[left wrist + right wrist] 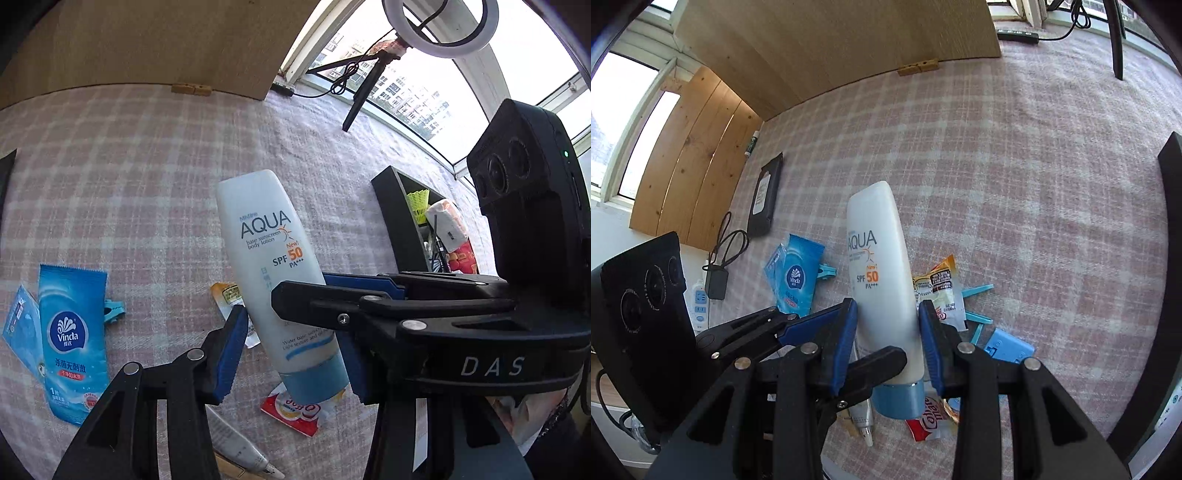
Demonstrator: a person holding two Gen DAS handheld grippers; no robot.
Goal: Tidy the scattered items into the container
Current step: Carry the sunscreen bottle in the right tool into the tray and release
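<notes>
A white AQUA sunscreen bottle [269,254] with a blue cap is held upright above the checked cloth; it also shows in the right wrist view [882,280]. My left gripper [291,350] has its blue pads around the bottle's lower body. My right gripper [888,339] is shut on the same bottle, pads pressed on both sides. The right gripper's body crosses the left wrist view from the right [424,317]. The black container [402,218] stands at the right, with a yellow-green shuttlecock and packets inside.
On the cloth lie a blue Vinda wipe packet [74,343], a red-white sachet [295,410], a white tube [240,450], blue clips [975,306], a blue box [1008,347] and a black wipes pack [766,195]. A wooden board [831,44] stands behind.
</notes>
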